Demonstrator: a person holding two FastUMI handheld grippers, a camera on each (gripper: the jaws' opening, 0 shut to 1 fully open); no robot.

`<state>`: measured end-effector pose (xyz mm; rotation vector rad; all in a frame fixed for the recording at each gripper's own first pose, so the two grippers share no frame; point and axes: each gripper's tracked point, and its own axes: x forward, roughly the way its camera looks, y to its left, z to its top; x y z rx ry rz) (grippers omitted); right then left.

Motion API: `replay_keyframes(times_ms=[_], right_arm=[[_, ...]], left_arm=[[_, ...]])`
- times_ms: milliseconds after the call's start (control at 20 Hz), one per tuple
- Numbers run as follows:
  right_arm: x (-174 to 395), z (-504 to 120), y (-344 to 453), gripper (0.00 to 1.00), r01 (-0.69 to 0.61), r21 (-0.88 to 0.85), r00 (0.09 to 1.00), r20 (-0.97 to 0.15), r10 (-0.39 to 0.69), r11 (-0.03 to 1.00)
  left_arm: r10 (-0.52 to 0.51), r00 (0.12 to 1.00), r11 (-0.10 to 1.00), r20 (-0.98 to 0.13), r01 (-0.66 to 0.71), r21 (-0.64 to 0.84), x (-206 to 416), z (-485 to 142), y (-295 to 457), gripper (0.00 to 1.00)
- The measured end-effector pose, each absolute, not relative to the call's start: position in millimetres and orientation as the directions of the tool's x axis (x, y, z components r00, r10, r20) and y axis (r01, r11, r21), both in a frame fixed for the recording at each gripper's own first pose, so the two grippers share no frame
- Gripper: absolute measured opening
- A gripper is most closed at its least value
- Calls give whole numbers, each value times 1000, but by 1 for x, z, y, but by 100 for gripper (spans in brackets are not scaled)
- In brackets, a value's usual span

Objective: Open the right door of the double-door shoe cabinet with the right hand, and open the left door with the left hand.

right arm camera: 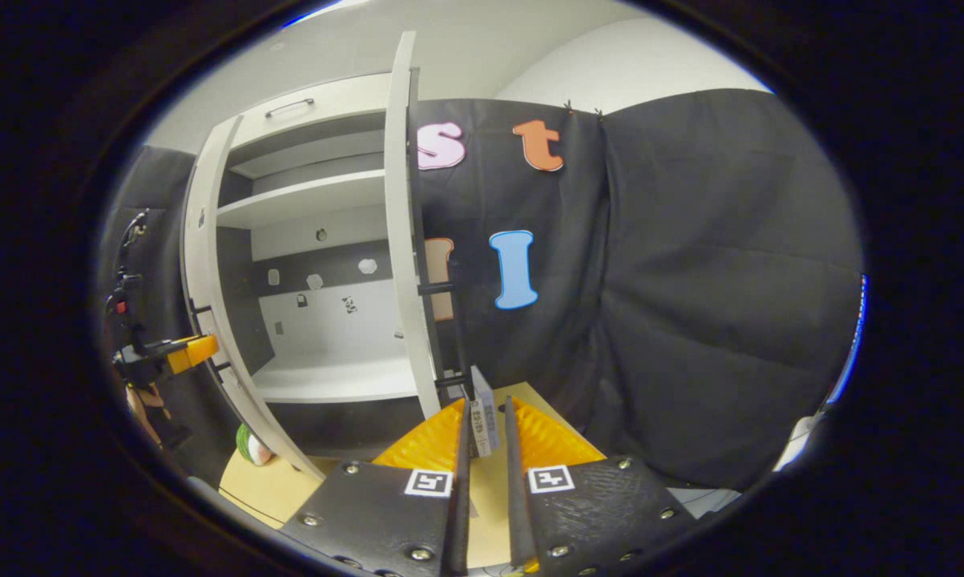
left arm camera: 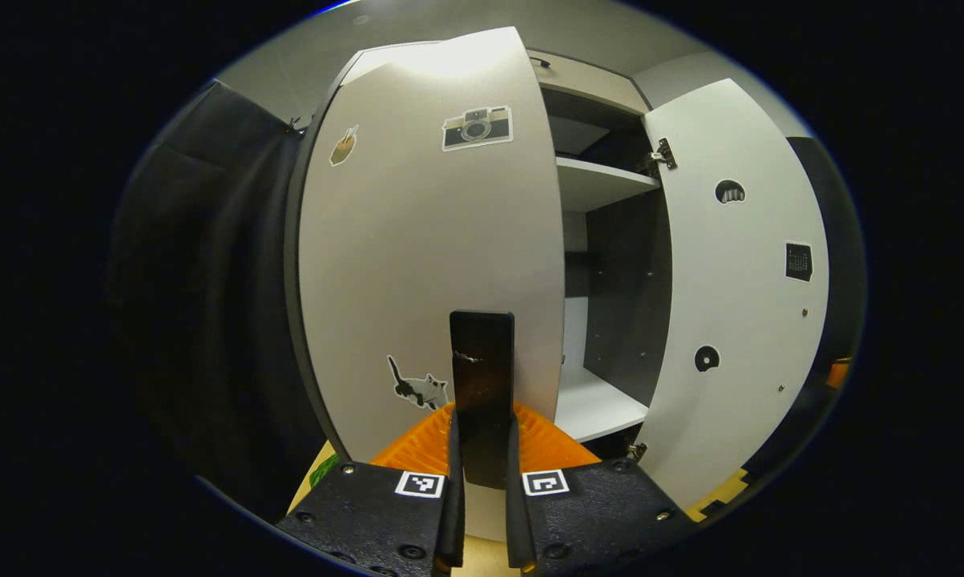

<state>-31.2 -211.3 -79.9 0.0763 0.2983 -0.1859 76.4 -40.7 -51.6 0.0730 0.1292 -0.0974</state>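
Note:
The left door (left arm camera: 417,264) of the shoe cabinet is pale grey with stickers and stands partly open. My left gripper (left arm camera: 483,417) is shut on its dark upright handle (left arm camera: 482,353). The right door (left arm camera: 738,304) is swung wide, its inner face showing. In the right gripper view that right door (right arm camera: 405,240) is seen edge-on, and my right gripper (right arm camera: 487,409) is shut on its handle (right arm camera: 484,421), a narrow plate between the fingers. Far left in that view are the left door (right arm camera: 205,264) and the left gripper (right arm camera: 169,353), held by a hand.
White shelves (right arm camera: 305,196) and a white bottom board (right arm camera: 337,377) show inside the cabinet. Black cloth (right arm camera: 690,280) hangs just right of the right door. A small round green-and-pink object (right arm camera: 249,445) lies on the yellow floor (right arm camera: 281,485) under the left door.

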Motion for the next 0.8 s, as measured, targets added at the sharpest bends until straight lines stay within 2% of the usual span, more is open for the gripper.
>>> replay_keyframes(times_ms=[800], right_arm=[[-6, -73, -212, 20, 194, 66, 948, -268, -170, 979]], left_arm=[[-50, 990, 996, -134, 59, 63, 31, -47, 0, 18]])
